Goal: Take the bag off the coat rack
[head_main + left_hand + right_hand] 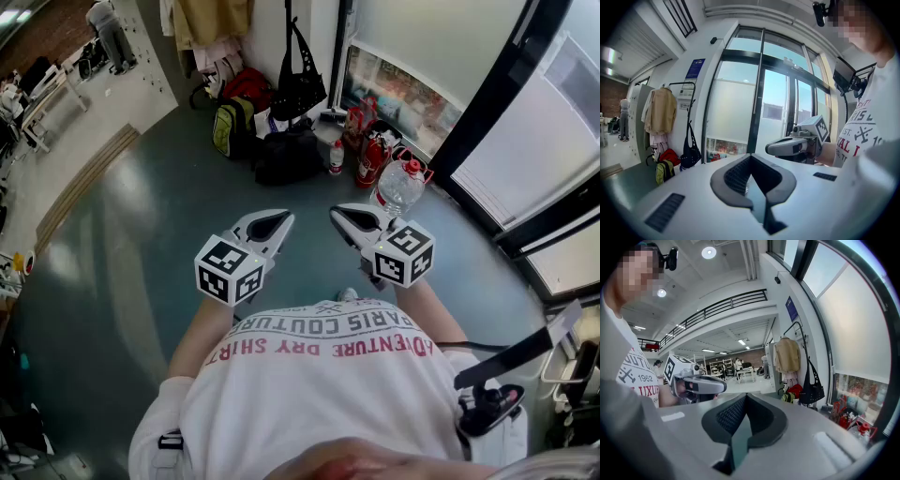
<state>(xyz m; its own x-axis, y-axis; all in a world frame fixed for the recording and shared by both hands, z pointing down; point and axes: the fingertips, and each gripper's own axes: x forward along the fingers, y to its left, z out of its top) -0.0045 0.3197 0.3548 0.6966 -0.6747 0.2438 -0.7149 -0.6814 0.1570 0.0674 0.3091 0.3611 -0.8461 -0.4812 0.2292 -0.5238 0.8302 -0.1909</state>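
A black handbag [298,86] hangs by its straps from the black coat rack [287,23] against the far wall. It also shows as the bag [689,153] in the left gripper view and the bag [812,389] in the right gripper view, beside a tan coat [787,356]. My left gripper [284,216] and right gripper [335,211] are held side by side in front of my chest, well short of the rack. Both are shut and hold nothing, as the left gripper [751,157] and the right gripper [746,394] show close up.
Under the rack lie a yellow-green backpack [232,127], a red bag [248,86] and a black bag [289,155]. To the right stand red fire extinguishers [373,155], a small bottle [337,157] and a large water jug [401,186]. Glass doors line the right side.
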